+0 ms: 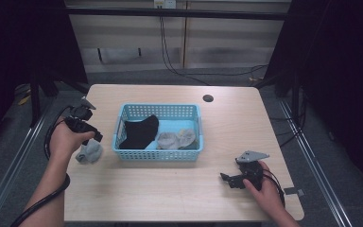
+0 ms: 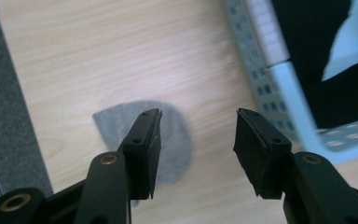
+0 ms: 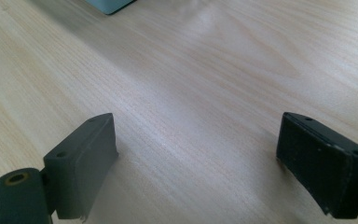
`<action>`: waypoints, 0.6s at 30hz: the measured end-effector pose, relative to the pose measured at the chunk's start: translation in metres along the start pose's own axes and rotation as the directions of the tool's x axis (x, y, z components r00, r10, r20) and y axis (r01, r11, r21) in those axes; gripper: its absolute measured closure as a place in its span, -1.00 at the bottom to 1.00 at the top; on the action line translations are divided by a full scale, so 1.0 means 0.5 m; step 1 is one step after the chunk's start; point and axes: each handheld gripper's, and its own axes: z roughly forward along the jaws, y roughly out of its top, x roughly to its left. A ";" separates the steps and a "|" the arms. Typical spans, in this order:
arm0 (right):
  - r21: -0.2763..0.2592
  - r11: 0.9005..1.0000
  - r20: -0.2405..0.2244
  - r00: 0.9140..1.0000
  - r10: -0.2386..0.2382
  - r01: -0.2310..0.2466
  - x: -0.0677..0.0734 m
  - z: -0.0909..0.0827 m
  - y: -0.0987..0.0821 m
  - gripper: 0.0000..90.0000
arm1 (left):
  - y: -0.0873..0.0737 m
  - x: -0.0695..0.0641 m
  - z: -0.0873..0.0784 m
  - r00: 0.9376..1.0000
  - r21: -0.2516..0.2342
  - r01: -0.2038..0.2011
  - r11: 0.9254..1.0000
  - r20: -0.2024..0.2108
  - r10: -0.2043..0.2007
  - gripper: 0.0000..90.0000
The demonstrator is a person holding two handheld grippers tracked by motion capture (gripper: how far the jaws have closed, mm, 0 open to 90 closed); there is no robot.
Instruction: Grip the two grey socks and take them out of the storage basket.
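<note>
My left gripper [image 1: 92, 138] hangs with jaws spread, gripping nothing, over the grey sock [image 2: 170, 140] lying bunched on the desk [image 1: 170, 189], its long axis unclear. My left gripper view shows the sock's rounded end toward the blue basket [image 1: 123, 152]; my right gripper [image 1: 226, 179] rests with jaws wide apart.

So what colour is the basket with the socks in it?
The basket is light blue, with little holes all over its walls. The high view shows it best.

The left gripper [image 2: 198, 140] is covering part of the grey sock [image 2: 172, 140] — the basket [image 2: 279, 88] is running off-frame, blurred.
</note>
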 end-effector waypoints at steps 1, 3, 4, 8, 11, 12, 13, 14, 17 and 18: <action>0.000 1.000 0.000 1.000 0.000 0.000 0.000 0.000 0.000 -0.75 | 0.005 -0.008 -0.001 1.000 -0.004 -0.012 1.000 0.004 0.012 0.11; 0.001 1.000 0.001 1.000 0.000 0.000 0.000 0.000 0.000 -0.75 | 0.016 -0.027 -0.002 0.999 -0.008 -0.040 0.999 0.014 0.040 0.09; 0.000 1.000 0.000 1.000 0.000 0.000 0.000 0.000 0.000 -0.75 | 0.021 -0.035 -0.003 0.998 -0.009 -0.057 0.998 0.021 0.057 0.08; 0.000 1.000 0.000 1.000 0.000 0.000 0.000 0.000 0.000 -0.75 | 0.043 -0.074 0.005 0.995 -0.019 -0.089 0.996 0.046 0.090 0.04; 0.000 1.000 0.000 1.000 0.000 0.000 0.000 0.000 0.000 -0.75 | 0.059 -0.098 0.014 0.991 -0.018 -0.117 0.993 0.064 0.118 0.03; 0.000 1.000 0.000 1.000 0.000 0.000 0.000 0.000 0.000 -0.75 | 0.064 -0.104 0.018 0.989 -0.020 -0.129 0.991 0.068 0.131 0.03; 0.000 1.000 0.000 1.000 0.000 0.000 0.000 0.000 0.000 -0.75 | 0.068 -0.112 0.021 0.989 -0.020 -0.129 0.992 0.071 0.130 0.03; 0.000 1.000 0.000 1.000 0.000 0.000 0.000 0.000 0.000 -0.75 | 0.073 -0.118 0.025 0.987 -0.018 -0.138 0.990 0.077 0.139 0.03; 0.000 1.000 -0.001 1.000 -0.001 0.001 0.000 0.000 0.000 -0.75 | 0.085 -0.139 0.038 0.985 -0.021 -0.148 0.989 0.092 0.149 0.03; -0.001 1.000 0.000 1.000 -0.001 0.001 0.000 0.000 0.000 -0.75 | 0.089 -0.145 0.041 0.983 -0.024 -0.159 0.987 0.095 0.160 0.03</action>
